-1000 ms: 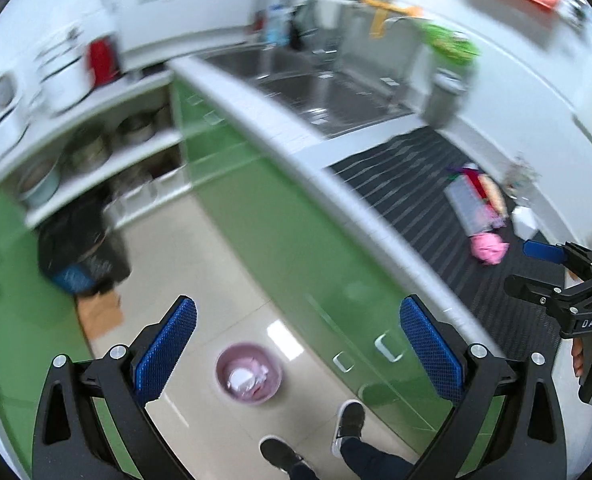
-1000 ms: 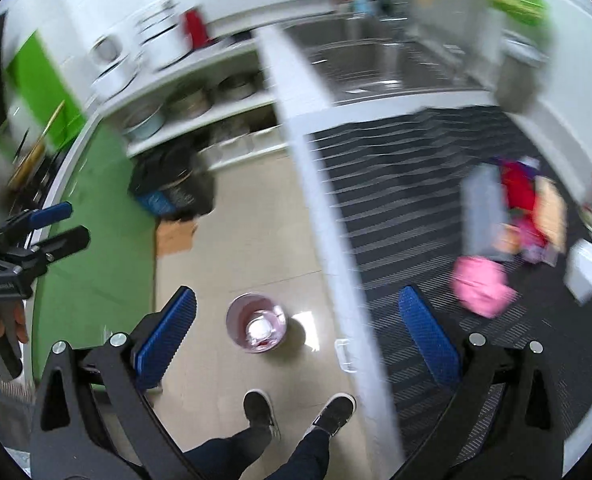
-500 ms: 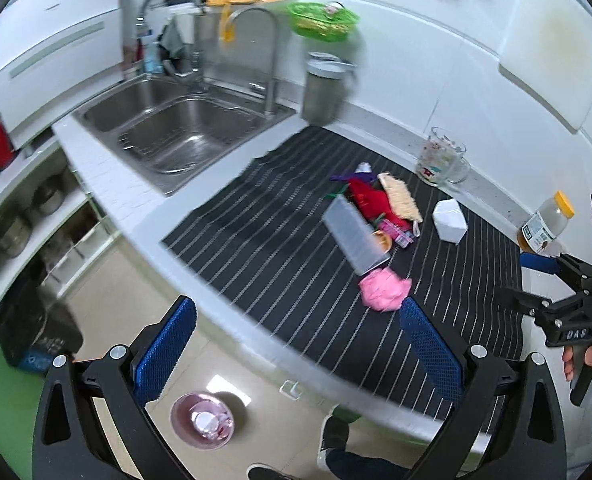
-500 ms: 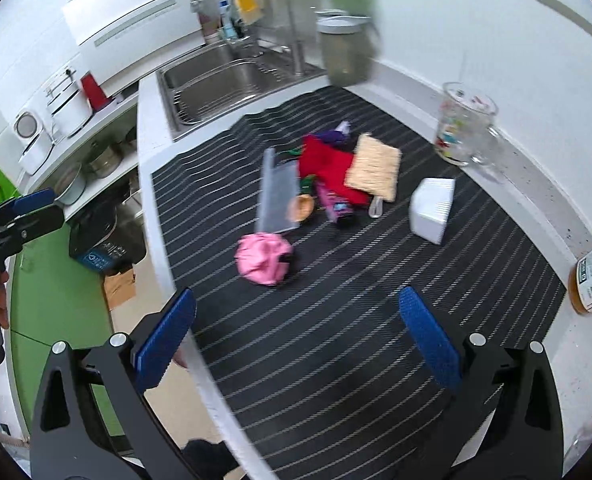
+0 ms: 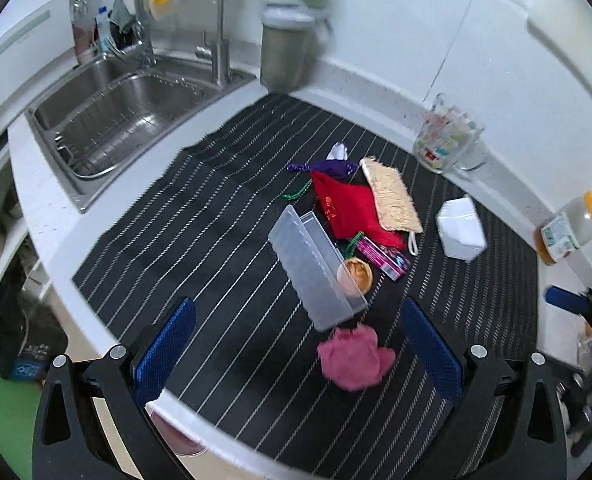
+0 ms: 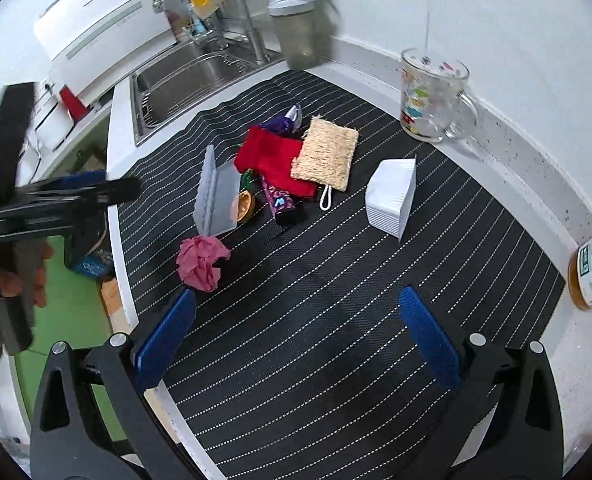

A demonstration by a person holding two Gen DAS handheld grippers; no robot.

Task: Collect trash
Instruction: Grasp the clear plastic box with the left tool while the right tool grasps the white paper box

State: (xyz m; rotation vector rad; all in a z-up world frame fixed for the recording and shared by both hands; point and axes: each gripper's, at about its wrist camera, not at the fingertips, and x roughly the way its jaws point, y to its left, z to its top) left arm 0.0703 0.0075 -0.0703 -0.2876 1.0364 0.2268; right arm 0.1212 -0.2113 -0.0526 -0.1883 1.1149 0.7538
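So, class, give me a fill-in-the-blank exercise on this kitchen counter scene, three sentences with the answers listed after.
1. The crumpled pink paper lies on the black ____ mat.
2. The straw-coloured scrubber partly overlaps the ____ cloth.
3. Both the left gripper and the right gripper are ____ and hold nothing.

Answers: striped; red; open

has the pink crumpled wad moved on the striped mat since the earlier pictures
No. The pink crumpled wad lies just off the near end of the clear plastic case, as it did half a second ago; only the cameras swung.
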